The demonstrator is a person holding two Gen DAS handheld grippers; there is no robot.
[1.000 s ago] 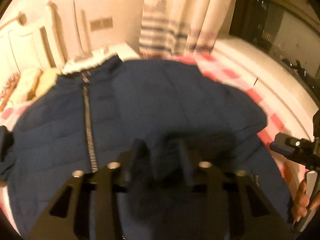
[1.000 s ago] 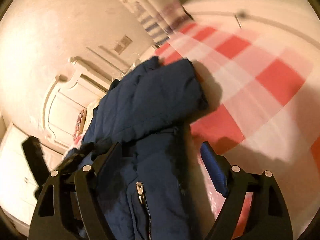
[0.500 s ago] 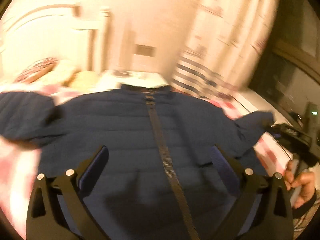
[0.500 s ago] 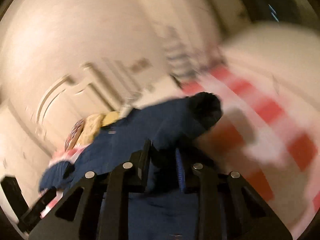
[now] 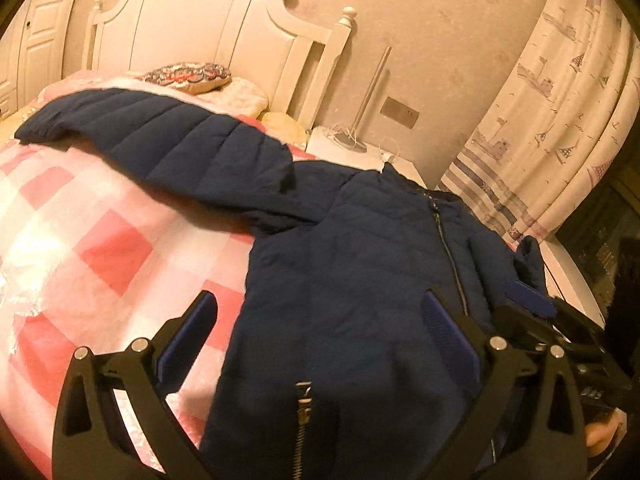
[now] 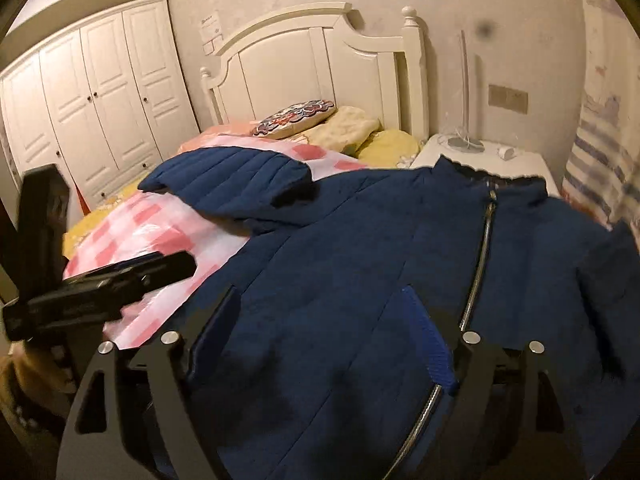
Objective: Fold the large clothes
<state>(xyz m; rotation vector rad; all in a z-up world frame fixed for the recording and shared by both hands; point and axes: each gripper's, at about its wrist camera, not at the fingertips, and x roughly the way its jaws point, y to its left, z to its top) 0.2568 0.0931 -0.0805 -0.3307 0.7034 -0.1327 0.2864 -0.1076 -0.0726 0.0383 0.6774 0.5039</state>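
The navy quilted jacket (image 5: 360, 280) lies front up and zipped on the bed's pink-and-white checked cover (image 5: 100, 216), collar toward the nightstand (image 6: 480, 160).

Left wrist view only: one sleeve (image 5: 160, 136) extends flat across the cover toward the headboard (image 5: 208, 24). The right gripper (image 5: 532, 300) appears at the jacket's far edge. A patterned curtain (image 5: 552, 100) hangs beyond it.

Right wrist view only: a white wardrobe (image 6: 88, 100) stands along the side wall, and the left gripper (image 6: 120, 280) shows at the frame's left edge.

Left gripper: jaws spread wide, nothing gripped, positioned over the jacket's lower front. Right gripper: jaws have just been opening; they stand apart over the jacket near the zipper (image 6: 480, 264), with no fabric pinched.

Pillows (image 6: 344, 128) lie at the headboard. A lamp base (image 6: 464, 142) stands on the nightstand.
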